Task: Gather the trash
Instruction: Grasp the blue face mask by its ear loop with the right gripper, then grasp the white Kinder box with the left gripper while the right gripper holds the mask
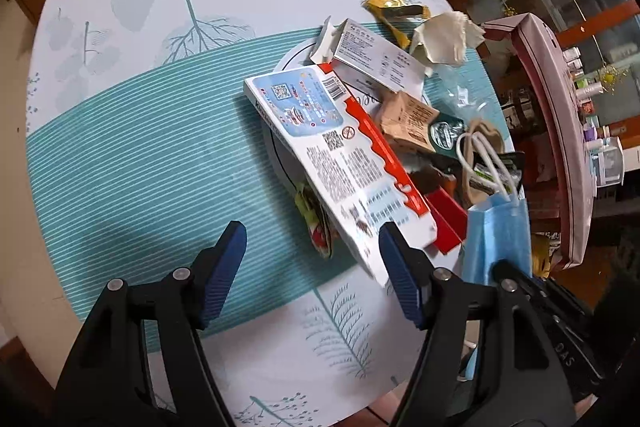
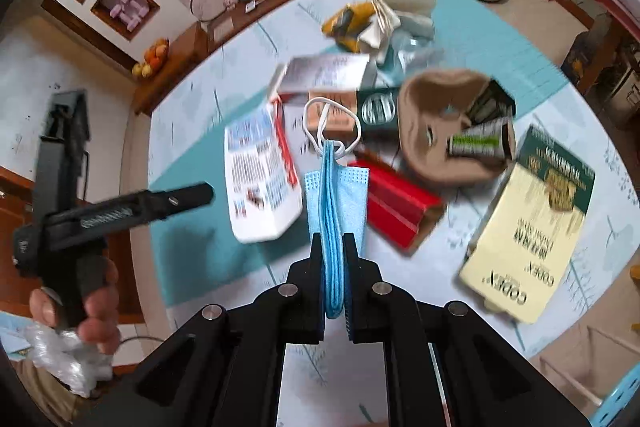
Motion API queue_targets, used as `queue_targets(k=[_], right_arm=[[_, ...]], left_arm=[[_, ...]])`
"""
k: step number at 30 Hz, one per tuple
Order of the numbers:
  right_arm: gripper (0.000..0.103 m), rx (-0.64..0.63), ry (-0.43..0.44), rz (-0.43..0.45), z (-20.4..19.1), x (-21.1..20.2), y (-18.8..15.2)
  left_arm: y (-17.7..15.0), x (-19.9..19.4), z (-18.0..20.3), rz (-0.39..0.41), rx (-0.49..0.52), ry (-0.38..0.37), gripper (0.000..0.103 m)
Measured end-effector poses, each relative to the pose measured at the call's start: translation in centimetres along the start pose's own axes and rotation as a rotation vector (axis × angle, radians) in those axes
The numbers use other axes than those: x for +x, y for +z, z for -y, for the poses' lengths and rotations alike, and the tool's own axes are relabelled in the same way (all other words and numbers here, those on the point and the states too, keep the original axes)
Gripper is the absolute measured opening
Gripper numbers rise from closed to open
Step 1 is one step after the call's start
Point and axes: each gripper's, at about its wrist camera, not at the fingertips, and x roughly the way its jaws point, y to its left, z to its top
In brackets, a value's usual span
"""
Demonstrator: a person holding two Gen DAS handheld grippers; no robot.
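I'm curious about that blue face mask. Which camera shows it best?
The right wrist view: the face mask sits centred, folded and pinched in the right gripper, its white ear loops hanging free above the table. The left wrist view catches only part of the face mask near its right edge, behind a gripper finger.

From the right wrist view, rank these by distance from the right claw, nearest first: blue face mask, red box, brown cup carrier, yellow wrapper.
1. Blue pleated face mask: clamped in the right claw.
2. Red cardboard box: just right of the mask.
3. Brown moulded-pulp cup carrier: farther, right of centre.
4. Yellow crumpled wrapper: far edge of the pile.
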Motion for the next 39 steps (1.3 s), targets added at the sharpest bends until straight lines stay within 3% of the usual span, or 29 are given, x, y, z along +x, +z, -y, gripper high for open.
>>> queue_targets(k=[6, 14, 15, 18, 19, 24, 32, 39], right_arm=[[0.007, 0.004, -0.01, -0.007, 0.0, 1.5, 1.4], [0.007, -0.002, 0.0, -0.04, -0.6, 4.6, 2.0], [0.007, -0.004, 0.001, -0.042, -0.7, 4.8, 2.0], [0.007, -0.006, -0.001, -0.048, -0.9, 5.0, 1.9], [0.007, -0.003, 0.001, -0.052, -0.8, 5.1, 1.8], [0.007, 0.006, 0.004, -0.055, -0.5, 5.0, 1.4], [0.007, 0.03, 0.014, -0.035, 0.2, 3.2, 0.2], [0.007, 0.042, 0.029, -0.01, 0.9, 0.5, -1.9]], left_arm=[[1.6, 2.9, -0.3, -0.048, -0.039, 0.022, 0.057], [4.0, 5.9, -0.8, -0.073, -0.076, 0.05, 0.057], [4.2, 6.2, -0.8, -0.074, -0.079, 0.051, 0.054], [4.6, 6.8, -0.8, -0.073, -0.088, 0.032, 0.025], [4.7, 6.8, -0.7, -0.064, -0.09, 0.029, 0.02], [4.7, 5.4, 0.4, -0.003, -0.071, 0.007, 0.007], [3.0, 1.4, 2.2, 0.03, -0.022, -0.025, 0.007], [-0.6, -2.0, 4.4, 0.035, 0.043, -0.048, 0.007]])
